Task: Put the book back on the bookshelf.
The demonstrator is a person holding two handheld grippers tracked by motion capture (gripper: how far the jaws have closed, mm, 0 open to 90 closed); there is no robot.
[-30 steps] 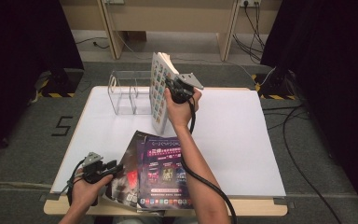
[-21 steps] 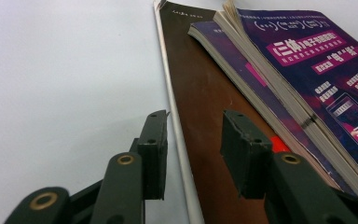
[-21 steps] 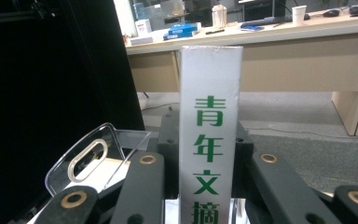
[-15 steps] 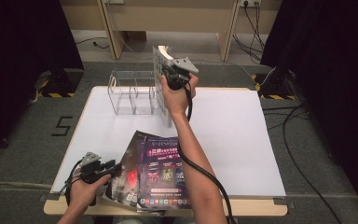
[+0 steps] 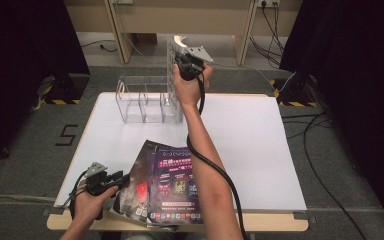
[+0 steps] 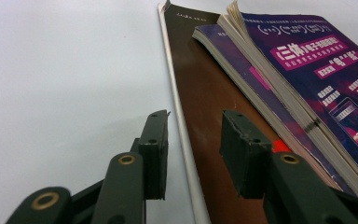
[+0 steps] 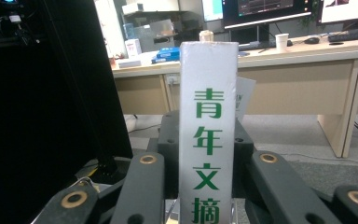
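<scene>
My right claw [image 7: 207,154] is clamped on a white book [image 7: 208,126] held upright above the clear rack [image 5: 147,105]; my left claw [image 6: 193,154] stands apart, straddling a brown book's [image 6: 214,107] edge on the counter [image 5: 260,135].

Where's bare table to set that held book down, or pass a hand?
Free: the right half of the table, between the right forearm and the right edge; also the strip left of the magazines, below the clear rack. Crowded: the front edge at the magazines and left gripper, and the back left at the rack.
</scene>
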